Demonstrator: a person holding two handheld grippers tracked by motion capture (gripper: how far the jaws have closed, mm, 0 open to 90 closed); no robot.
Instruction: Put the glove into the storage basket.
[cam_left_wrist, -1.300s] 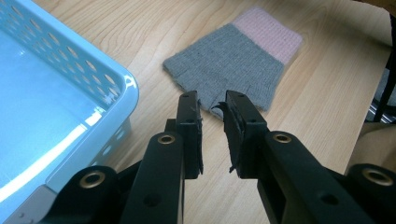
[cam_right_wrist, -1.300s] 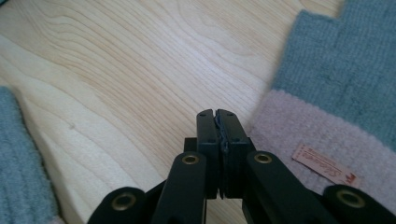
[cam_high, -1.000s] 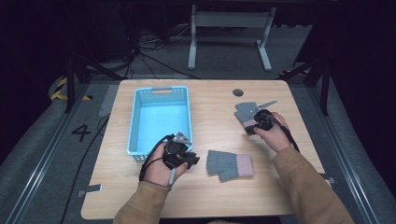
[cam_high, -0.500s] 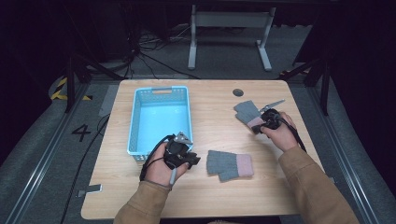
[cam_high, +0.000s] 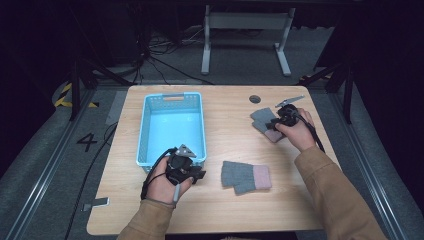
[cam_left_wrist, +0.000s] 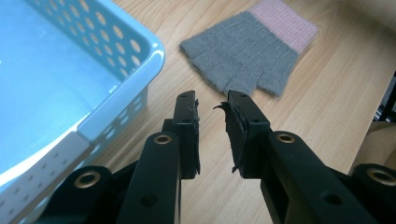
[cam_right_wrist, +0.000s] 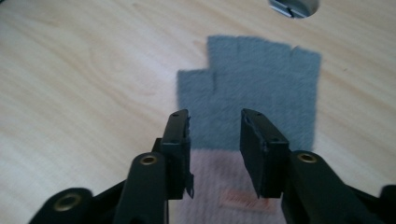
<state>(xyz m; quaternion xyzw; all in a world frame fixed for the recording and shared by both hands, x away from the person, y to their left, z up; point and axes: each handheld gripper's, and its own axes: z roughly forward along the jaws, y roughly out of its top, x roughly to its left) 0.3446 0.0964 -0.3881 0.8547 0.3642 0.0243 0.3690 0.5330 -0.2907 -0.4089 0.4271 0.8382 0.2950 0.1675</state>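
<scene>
- While you hold your left hand-held gripper (cam_high: 196, 173) at the bench's (cam_high: 230, 210) near side, its jaws stand slightly spread, pinching nothing.
- Just beyond it lie one grey, pink-cuffed glove (cam_high: 246, 176) and the blue basket (cam_high: 146, 131).
- Farther off, your right hand-held gripper (cam_right_wrist: 214, 137) hovers with jaws spread over the second glove (cam_right_wrist: 261, 88), near the bench's cable hole (cam_high: 255, 99).

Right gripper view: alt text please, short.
The right gripper, jaws open, hangs over a grey glove with a pink cuff, lying flat on a wooden table. The glove's fingers point away from the camera, and a round hole in the table shows at the top edge.
</scene>
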